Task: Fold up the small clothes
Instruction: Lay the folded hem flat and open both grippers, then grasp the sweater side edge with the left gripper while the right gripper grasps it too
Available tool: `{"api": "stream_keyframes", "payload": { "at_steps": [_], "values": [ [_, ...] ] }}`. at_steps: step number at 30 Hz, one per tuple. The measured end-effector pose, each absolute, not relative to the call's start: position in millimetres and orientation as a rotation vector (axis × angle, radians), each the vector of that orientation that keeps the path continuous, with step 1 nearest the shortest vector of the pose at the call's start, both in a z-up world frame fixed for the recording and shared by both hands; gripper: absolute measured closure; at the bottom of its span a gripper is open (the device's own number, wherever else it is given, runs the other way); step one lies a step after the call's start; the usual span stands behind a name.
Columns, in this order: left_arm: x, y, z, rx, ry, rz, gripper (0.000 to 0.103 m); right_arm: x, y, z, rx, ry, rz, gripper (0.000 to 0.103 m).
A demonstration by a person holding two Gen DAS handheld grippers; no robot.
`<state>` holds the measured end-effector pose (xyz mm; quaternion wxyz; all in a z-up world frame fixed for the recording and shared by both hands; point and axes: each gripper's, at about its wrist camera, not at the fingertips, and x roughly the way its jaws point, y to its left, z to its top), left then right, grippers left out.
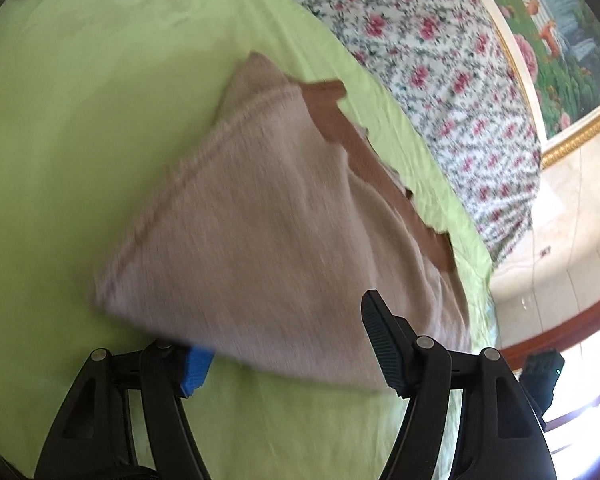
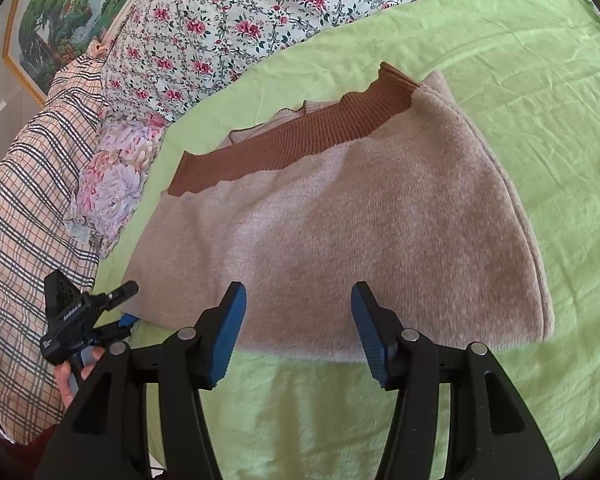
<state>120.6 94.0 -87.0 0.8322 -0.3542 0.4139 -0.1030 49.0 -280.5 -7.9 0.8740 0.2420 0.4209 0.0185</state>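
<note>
A beige knitted sweater [image 2: 360,216] with a brown ribbed hem [image 2: 296,140] lies folded on the green bedsheet [image 2: 520,92]. My right gripper [image 2: 298,304] is open and empty, its fingers just above the sweater's near edge. In the left wrist view the sweater [image 1: 268,232] is blurred and its near edge drapes over my open left gripper [image 1: 284,332]; the left blue pad [image 1: 196,372] sits under the cloth, the right finger [image 1: 380,336] in front of it. The left gripper also shows at the sweater's left corner in the right wrist view [image 2: 100,308].
A floral quilt [image 2: 240,20] lies bunched along the far side of the bed. A plaid cloth [image 2: 24,208] and a flowered pillow [image 2: 112,184] lie at the left. A framed landscape painting [image 2: 56,12] hangs on the wall. The green sheet [image 1: 80,100] extends around the sweater.
</note>
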Motion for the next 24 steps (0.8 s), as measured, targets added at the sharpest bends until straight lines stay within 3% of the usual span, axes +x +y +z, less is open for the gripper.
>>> {"api": "stream_keyframes", "payload": {
  "at_steps": [4,5,8,9,12,18,23,24],
  "values": [
    [135.5,96.3,-82.3,-0.726,0.841,-0.183,0.037,62.4,-288.3,-9.0,0.511,0.876,0.044,0.047],
    [138.7,96.3,-80.8,-0.711,0.83,-0.172,0.044,66.0,-290.1,-9.1,0.511,0.876,0.047,0.047],
    [143.7,95.0,-76.2,-0.673,0.812,-0.168,0.08,76.8,-294.3,-8.8,0.507,0.876,0.06,0.047],
    [144.6,93.0,-72.7,-0.659,0.801,-0.173,0.084,80.4,-295.6,-7.9,0.504,0.873,0.064,0.047],
    [143.2,81.3,-52.1,-0.606,0.749,-0.21,0.091,92.5,-302.9,-4.6,0.513,0.857,0.091,0.047],
    [146.4,12.4,2.4,-0.478,0.666,-0.393,0.095,113.7,-320.6,3.2,0.568,0.831,0.152,0.047],
    [150.5,-58.0,8.3,-0.375,0.686,-0.539,0.095,140.1,-336.8,-8.1,0.796,0.863,0.365,0.047],
    [150.9,-68.8,4.4,-0.357,0.697,-0.557,0.095,147.8,-337.4,-12.2,0.831,0.881,0.39,0.043]
  ]
}}
